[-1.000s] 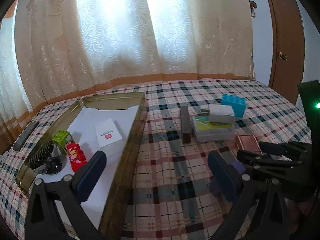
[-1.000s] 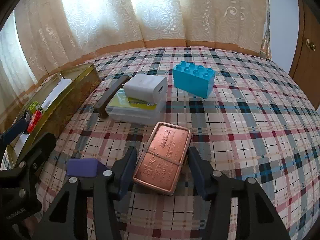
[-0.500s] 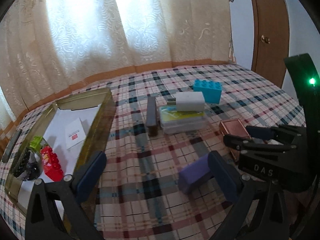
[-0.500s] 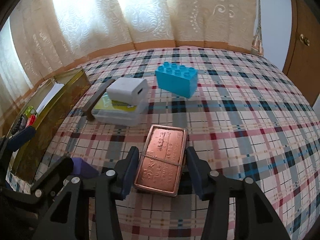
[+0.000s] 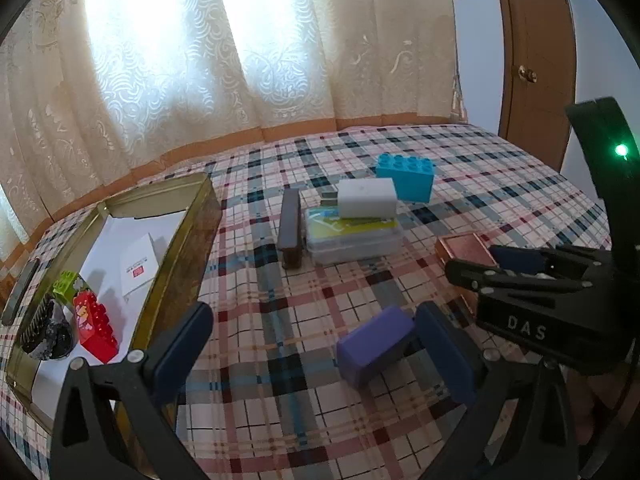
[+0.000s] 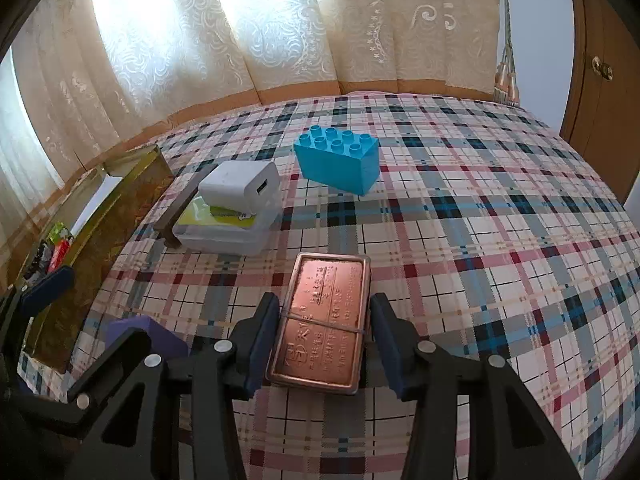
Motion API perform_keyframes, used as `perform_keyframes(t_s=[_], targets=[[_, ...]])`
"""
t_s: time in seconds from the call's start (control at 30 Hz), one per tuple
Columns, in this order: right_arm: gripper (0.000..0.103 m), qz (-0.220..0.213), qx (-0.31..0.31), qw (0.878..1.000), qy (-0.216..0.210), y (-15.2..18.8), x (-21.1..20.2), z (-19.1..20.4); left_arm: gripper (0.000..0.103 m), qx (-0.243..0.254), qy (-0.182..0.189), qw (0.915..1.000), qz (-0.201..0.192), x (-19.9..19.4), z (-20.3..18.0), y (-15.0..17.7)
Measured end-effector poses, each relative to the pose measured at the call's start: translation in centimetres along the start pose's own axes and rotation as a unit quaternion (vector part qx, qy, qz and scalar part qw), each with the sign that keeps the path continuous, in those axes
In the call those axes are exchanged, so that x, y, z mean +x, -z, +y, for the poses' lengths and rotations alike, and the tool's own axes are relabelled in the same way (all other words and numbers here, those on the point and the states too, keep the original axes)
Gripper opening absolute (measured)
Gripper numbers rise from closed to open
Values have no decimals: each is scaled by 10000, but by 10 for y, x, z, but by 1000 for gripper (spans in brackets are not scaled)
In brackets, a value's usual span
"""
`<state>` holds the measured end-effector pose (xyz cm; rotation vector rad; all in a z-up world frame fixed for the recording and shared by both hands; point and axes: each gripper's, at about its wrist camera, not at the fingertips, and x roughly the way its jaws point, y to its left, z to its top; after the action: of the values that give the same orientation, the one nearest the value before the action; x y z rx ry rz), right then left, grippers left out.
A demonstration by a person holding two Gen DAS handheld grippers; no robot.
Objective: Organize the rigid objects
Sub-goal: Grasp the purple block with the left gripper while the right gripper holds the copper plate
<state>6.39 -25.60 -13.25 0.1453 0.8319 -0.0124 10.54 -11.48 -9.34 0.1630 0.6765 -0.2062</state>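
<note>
Right tongs (image 6: 324,340): fingers apart, straddling a copper tin (image 6: 322,320) that lay flat on the plaid cloth (image 6: 480,216). Left pad close to the tin's left edge, right pad just off its right edge; could not tell whether either touched. A thin band crossed the tin's lid. In the left wrist view the same tin (image 5: 464,246) showed partly behind the right tongs (image 5: 500,264).

Left tongs (image 5: 316,354): fingers wide apart, nothing clamped. A purple block (image 5: 374,344) lay on the cloth between them, just beside the right pad (image 5: 444,354); contact unclear. Left pad (image 5: 180,352) stood near the wall of a gold tray (image 5: 188,240).

Inside the tray, on white paper: 1 red brick (image 5: 96,326), 1 green brick (image 5: 66,284), a dark round thing with a comb-like part (image 5: 44,330), too dim to name, and a small white card (image 5: 136,258).

Farther out on the cloth: a clear plastic box (image 6: 228,230) with a white charger (image 6: 240,188) resting on its lid, a dark bar (image 6: 182,208) just beside the box on the tray side, and 1 blue brick (image 6: 338,158) behind, apart from the box.

Beyond: lace curtains (image 6: 240,28) lit by daylight, wooden door (image 5: 536,60) at right.
</note>
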Motion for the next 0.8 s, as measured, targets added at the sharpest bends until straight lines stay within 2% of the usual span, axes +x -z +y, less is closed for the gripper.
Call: perform_keyframes(t_s=[0.4, 0.67, 0.73, 0.8], targets=[[50, -20, 150, 9999, -44, 0, -3, -9, 103, 100, 74, 9999, 40, 0, -6, 2], [50, -15, 114, 9999, -53, 1, -2, -9, 102, 252, 92, 9992, 305, 8, -12, 4], [50, -14, 100, 9999, -44, 1, -2, -8, 93, 292, 164, 9986, 408, 12, -14, 5], [50, -14, 87, 10000, -42, 1, -2, -7, 70, 303, 255, 9978, 540, 18, -15, 5]])
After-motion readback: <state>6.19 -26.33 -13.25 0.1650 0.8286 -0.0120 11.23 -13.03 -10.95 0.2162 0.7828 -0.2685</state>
